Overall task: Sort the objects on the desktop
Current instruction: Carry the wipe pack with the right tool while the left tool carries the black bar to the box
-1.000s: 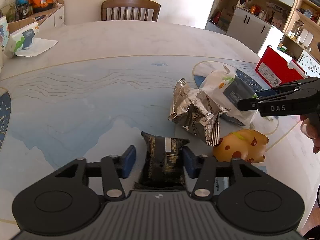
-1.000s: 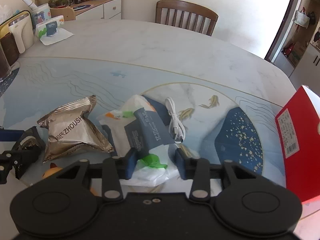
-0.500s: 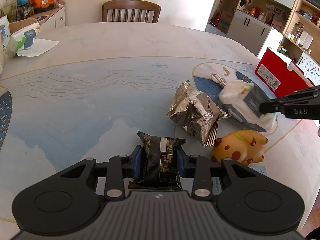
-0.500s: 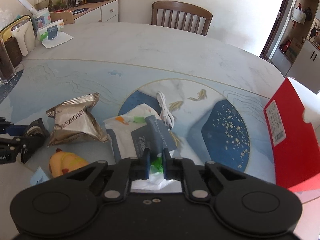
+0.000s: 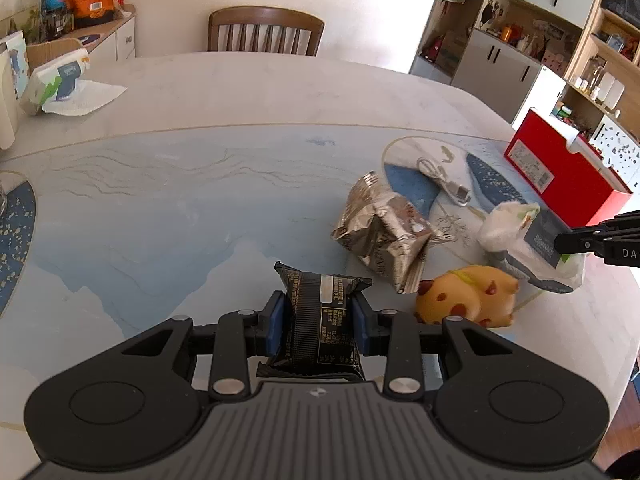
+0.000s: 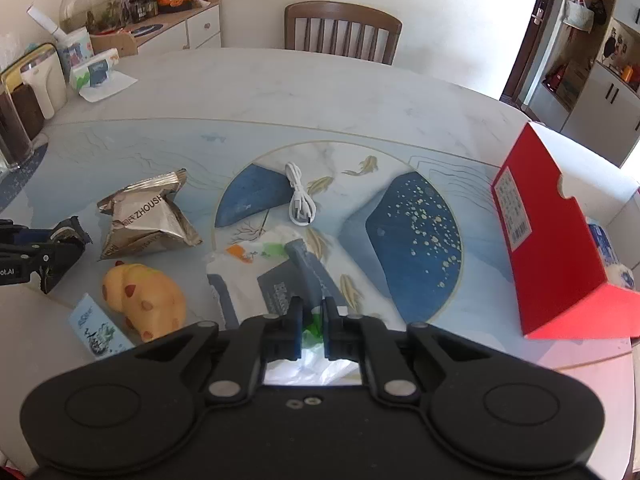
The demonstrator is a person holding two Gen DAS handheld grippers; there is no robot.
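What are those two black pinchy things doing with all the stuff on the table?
A person is sorting things with two hand-held grippers. The left gripper is squeezing a black snack packet. The right gripper has pinched the white tissue pack. The silver bag, yellow toy and white cable lie untouched.

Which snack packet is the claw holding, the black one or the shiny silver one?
The black packet. The left claw squeezes it between its blue pads, while the crumpled silver packet lies loose on the table, untouched, beside the yellow spotted toy.
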